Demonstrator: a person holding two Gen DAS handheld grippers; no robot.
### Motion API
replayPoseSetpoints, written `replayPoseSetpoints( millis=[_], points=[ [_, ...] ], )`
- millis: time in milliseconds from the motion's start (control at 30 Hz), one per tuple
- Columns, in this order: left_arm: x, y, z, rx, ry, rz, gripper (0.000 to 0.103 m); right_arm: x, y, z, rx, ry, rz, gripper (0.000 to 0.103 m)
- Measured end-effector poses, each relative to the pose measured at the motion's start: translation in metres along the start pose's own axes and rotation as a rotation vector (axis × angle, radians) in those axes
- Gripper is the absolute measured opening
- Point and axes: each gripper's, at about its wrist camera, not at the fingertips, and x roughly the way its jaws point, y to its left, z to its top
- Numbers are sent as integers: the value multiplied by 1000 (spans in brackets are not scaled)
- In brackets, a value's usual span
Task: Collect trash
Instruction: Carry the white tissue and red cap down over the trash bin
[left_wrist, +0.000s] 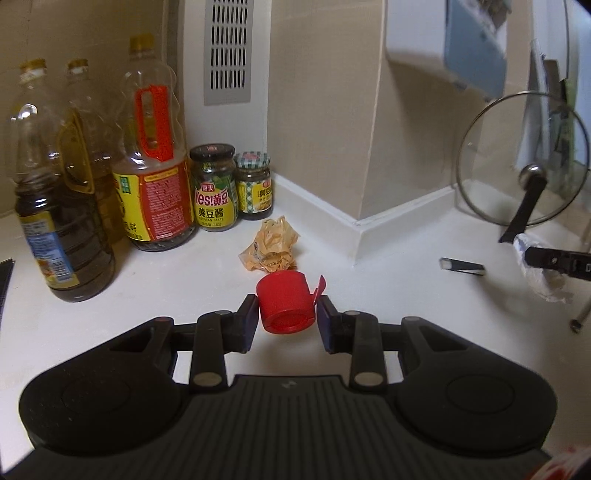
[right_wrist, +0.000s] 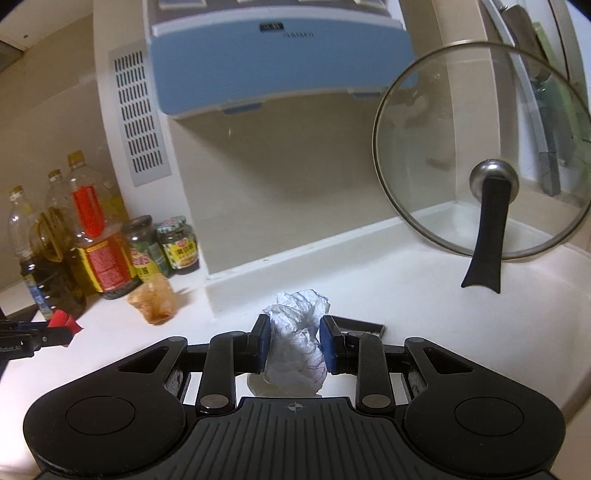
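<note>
Red plastic fills the left gripper: its jaws stand partly apart, clamped on the sides of a red bottle cap, held above the white worktop. Just beyond the cap a crumpled yellowish wrapper lies on the worktop, close in front of the two sauce jars. The right gripper has its jaws narrowed onto a crumpled white tissue, pads pressing both sides. A glass pot lid leans on edge well right of the wrapper.
</note>
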Motion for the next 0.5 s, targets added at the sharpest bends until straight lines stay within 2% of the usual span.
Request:
replayPoseSetpoints(
  millis=[300, 500],
  points=[
    [-81, 10, -33, 2, -21, -78, 31, -73, 52, -28, 18, -10, 29, 29],
    [-133, 18, -70, 15, -4, -136, 31, -121, 96, -66, 46, 12, 66, 29]
  ],
)
